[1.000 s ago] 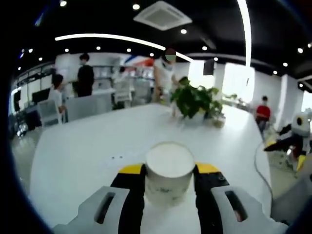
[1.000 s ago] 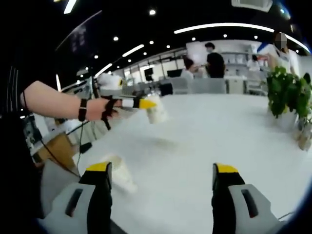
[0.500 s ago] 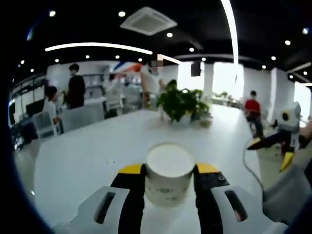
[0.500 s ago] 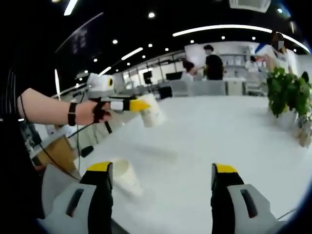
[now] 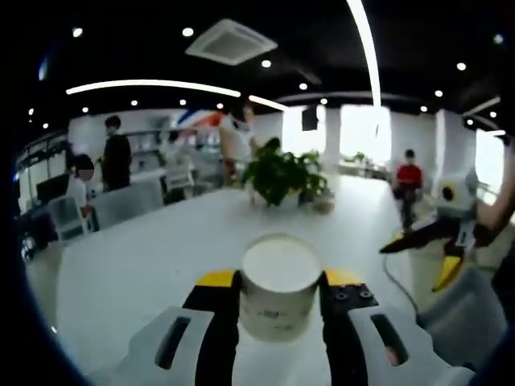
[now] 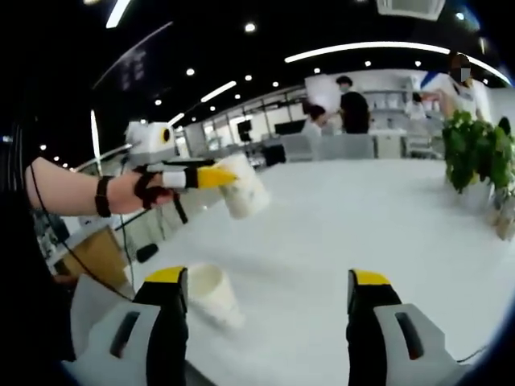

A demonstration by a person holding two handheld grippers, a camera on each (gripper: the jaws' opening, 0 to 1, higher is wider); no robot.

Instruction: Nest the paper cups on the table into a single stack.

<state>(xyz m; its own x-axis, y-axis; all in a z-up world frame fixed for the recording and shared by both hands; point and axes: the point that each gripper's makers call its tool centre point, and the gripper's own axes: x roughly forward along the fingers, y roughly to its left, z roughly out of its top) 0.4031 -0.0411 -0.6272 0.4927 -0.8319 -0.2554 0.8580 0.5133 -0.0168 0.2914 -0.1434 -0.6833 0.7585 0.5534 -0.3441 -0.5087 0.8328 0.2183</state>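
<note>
A: Since the earlier frame, the left gripper (image 6: 216, 176) with its cup has come nearer in the right gripper view, and the second cup (image 6: 211, 291) sits closer to the right gripper's left jaw.

B: State of the left gripper?

A: Clamped on a paper cup (image 5: 281, 283). In the left gripper view, both yellow-tipped black jaws press the cup's sides. Cup is white, tapered, matte, with faint print on the wall; round rim faces the camera. It is held in the air above the white table (image 5: 145, 257).

B: And the right gripper (image 6: 269, 289)?

A: Jaws spread wide, nothing between them. The second cup stands upright on the table, just beside the left jaw, mouth up, smooth white wall.

B: What does one view give that the other lacks?

A: Right gripper view shows the person's hand (image 6: 129, 193) and a dark wristband (image 6: 100, 196) behind the held cup. Left gripper view shows the right gripper at the right edge, blurred. Both show a leafy potted plant (image 5: 278, 173) on the far side of the table.
</note>
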